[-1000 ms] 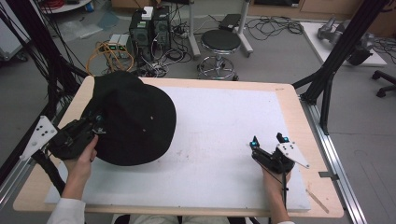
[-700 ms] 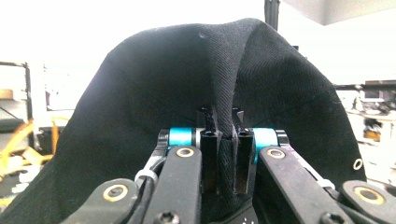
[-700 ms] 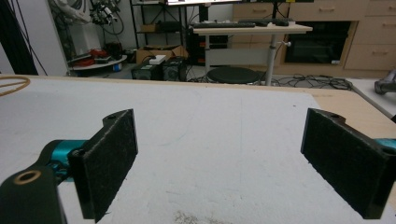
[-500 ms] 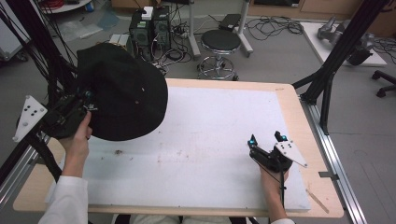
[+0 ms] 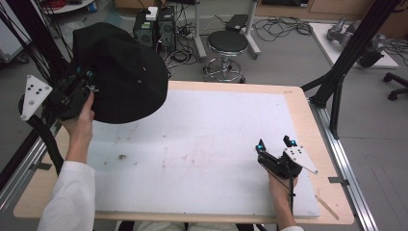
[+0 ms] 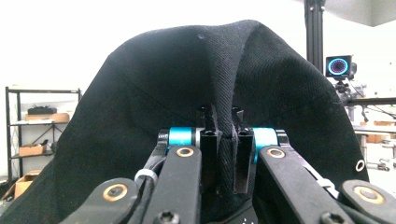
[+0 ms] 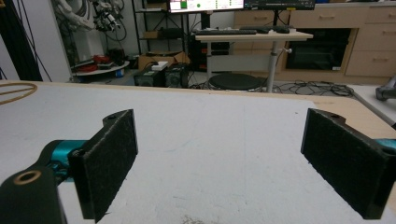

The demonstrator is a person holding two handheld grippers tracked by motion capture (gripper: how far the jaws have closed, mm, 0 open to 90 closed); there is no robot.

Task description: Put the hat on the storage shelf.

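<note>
1. The black hat (image 5: pixel 118 72) is travelling up and away from the table (image 5: pixel 298 103): a second ago it was lying on the table's left part, half a second ago it was already rising off that side, and now it is hanging in the air past the table's far left corner, over the floor and clear of the surface.
2. The left gripper (image 5: pixel 82 83) is doing the carrying; in the left gripper view its jaws are clenched on a ridge of the hat's cloth (image 6: pixel 229 93), which is draping over them like a tent.
3. Judging by this, the hat is being taken off the table altogether, and the lift looks well under way; only a thin fold is pinched, so it could slip.
4. The right gripper (image 5: pixel 274 144) is resting near the table's right front corner, where it was a second ago, jaws spread wide and grasping nothing.
5. The white mat (image 5: pixel 207 144) is covering most of the table, showing faint stains and a small dark speck (image 5: pixel 121 157) toward the table's left front.
6. Beyond the table's far edge a round stool (image 5: pixel 227 42), computer boxes (image 5: pixel 155 25) and loose cables (image 5: pixel 281 30) are sitting on the floor.
</note>
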